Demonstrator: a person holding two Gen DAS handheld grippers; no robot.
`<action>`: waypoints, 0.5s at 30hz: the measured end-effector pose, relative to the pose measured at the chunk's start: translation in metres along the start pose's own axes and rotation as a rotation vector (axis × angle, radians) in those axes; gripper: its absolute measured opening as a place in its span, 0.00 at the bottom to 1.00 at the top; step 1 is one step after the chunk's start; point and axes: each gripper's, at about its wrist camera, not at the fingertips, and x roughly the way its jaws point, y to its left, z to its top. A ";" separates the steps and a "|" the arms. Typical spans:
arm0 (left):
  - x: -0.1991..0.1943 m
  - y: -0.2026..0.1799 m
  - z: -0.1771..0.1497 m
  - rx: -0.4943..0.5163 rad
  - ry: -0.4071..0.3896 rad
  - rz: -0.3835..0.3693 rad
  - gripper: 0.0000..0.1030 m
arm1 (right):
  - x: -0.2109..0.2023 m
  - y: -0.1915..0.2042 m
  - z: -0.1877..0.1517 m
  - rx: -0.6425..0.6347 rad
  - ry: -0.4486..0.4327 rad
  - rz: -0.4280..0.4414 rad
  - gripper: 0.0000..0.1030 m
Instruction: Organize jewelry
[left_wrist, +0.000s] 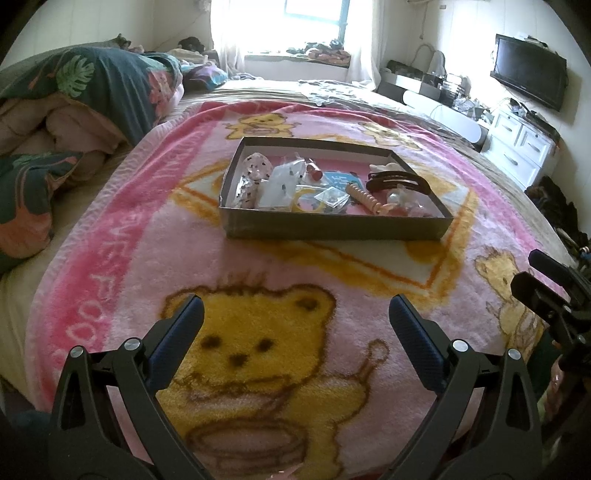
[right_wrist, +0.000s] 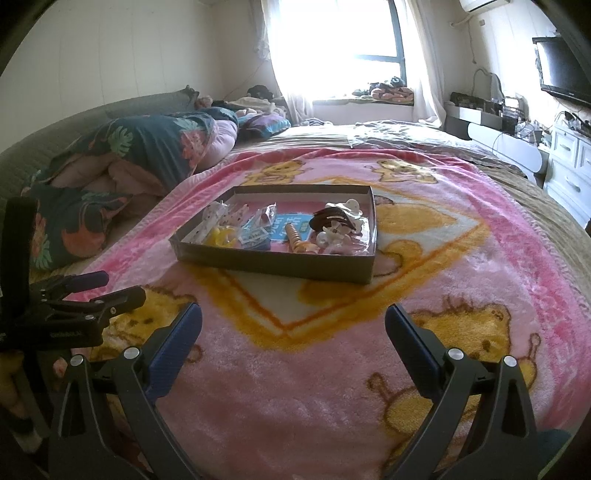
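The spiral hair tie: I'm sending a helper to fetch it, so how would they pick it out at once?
On the pink bear blanket sits a shallow dark box. Look right of its middle, beside the blue card and below the dark hair clip. The spiral hair tie is the only coiled, peach-coloured cord there.

Left gripper (left_wrist: 295, 321) — jaws spread wide, nothing between the blue pads (left_wrist: 413, 332), pointing forward and slightly down. Right gripper (right_wrist: 293, 325) — same pose, jaws wide apart, pads (right_wrist: 177, 343) bare. The two sit side by side, level, near each other; each shows at the edge of the other's view.
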 end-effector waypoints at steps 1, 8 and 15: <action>0.000 0.000 0.000 -0.001 0.000 0.000 0.91 | 0.000 0.000 0.000 0.001 -0.001 0.000 0.96; -0.001 -0.001 0.000 -0.002 -0.002 -0.001 0.91 | 0.000 0.000 0.000 -0.001 -0.003 -0.001 0.96; -0.002 0.000 0.000 -0.004 -0.006 0.006 0.91 | 0.000 0.001 -0.001 -0.002 -0.003 0.000 0.96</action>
